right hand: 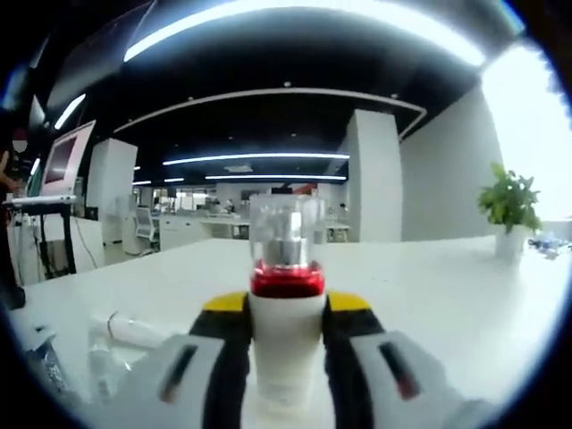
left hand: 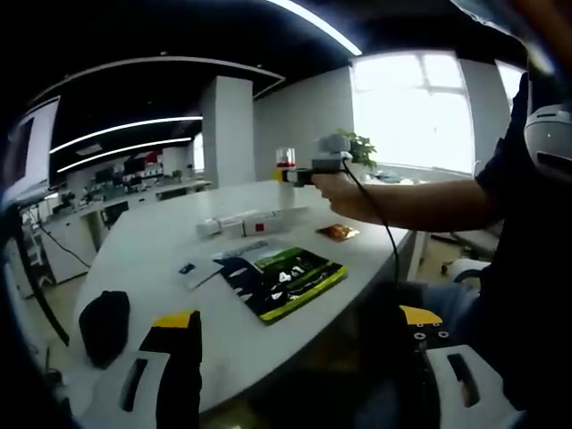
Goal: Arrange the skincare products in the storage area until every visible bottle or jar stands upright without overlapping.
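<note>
Between the right tongs (right hand: pixel 286 357), gripped upright: white bottle (right hand: pixel 286 344), red band, clear cap; left tongs (left hand: pixel 295 357) open.

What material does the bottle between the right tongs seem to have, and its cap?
Bottle: white opaque body, probably plastic or glazed, smooth with a soft shine. Cap: clear, likely plastic or acrylic, since the background shows through; inside it, a silvery collar that looks metallic.

White surface (left hand: pixel 161 232) bears a green-black booklet (left hand: pixel 284 279), white tubes (left hand: pixel 239 223), an orange packet (left hand: pixel 339 232) and a black pouch (left hand: pixel 104 325).
</note>
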The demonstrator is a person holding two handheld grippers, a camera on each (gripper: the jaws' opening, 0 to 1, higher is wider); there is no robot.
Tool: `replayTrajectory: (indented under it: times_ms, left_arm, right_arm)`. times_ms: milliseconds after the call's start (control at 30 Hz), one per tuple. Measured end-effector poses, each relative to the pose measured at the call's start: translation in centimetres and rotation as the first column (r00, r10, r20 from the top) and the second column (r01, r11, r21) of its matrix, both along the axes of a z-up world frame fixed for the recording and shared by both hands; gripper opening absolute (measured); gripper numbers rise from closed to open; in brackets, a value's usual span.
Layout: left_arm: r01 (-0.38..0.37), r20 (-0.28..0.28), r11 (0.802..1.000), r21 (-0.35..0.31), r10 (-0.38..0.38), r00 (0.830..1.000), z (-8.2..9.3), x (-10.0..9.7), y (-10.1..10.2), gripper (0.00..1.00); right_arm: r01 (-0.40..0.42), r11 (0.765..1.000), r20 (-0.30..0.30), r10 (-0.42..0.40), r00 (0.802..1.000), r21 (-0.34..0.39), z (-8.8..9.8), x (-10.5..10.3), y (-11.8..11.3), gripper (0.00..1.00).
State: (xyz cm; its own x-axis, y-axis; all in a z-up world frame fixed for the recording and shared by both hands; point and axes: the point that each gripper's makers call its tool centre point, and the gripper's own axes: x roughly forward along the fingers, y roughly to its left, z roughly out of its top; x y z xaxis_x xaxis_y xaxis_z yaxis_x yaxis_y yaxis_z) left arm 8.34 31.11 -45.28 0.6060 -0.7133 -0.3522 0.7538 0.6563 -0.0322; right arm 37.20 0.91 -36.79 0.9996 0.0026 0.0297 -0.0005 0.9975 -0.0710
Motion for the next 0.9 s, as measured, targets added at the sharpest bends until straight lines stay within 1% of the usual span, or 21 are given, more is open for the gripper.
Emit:
replayTrajectory:
  times_ms: [167, 400, 667, 800, 900]
  left_arm:
    - [-0.003, 0.001, 1.0, 0.001, 0.003, 1.0, -0.02, -0.01, 0.16, 0.9]
    - [-0.013, -0.003, 1.0, 0.001, 0.013, 1.0, -0.18, -0.12, 0.58, 0.9]
    - [-0.017, -0.005, 1.0, 0.001, 0.017, 1.0, -0.31, -0.17, 0.74, 0.9]
    - [-0.015, -0.005, 1.0, 0.003, 0.015, 1.0, -0.31, -0.1, 0.71, 0.9]
    - [-0.014, -0.002, 1.0, 0.004, 0.014, 1.0, -0.2, -0.06, 0.63, 0.9]
  right_arm:
    - [-0.003, 1.0, 0.003, 0.003, 1.0, 0.009, 0.0, 0.01, 0.0, 0.3]
    - [-0.039, 0.999, 0.009, 0.038, 0.999, 0.023, 0.02, 0.16, 0.05, 0.3]
    - [-0.078, 0.997, 0.015, 0.078, 0.997, 0.01, 0.05, 0.04, 0.4, 0.29]
    - [-0.084, 0.996, 0.015, 0.084, 0.996, 0.013, 0.06, -0.02, 0.35, 0.28]
    - [-0.086, 0.996, 0.015, 0.086, 0.996, 0.017, 0.08, -0.11, -0.13, 0.28]
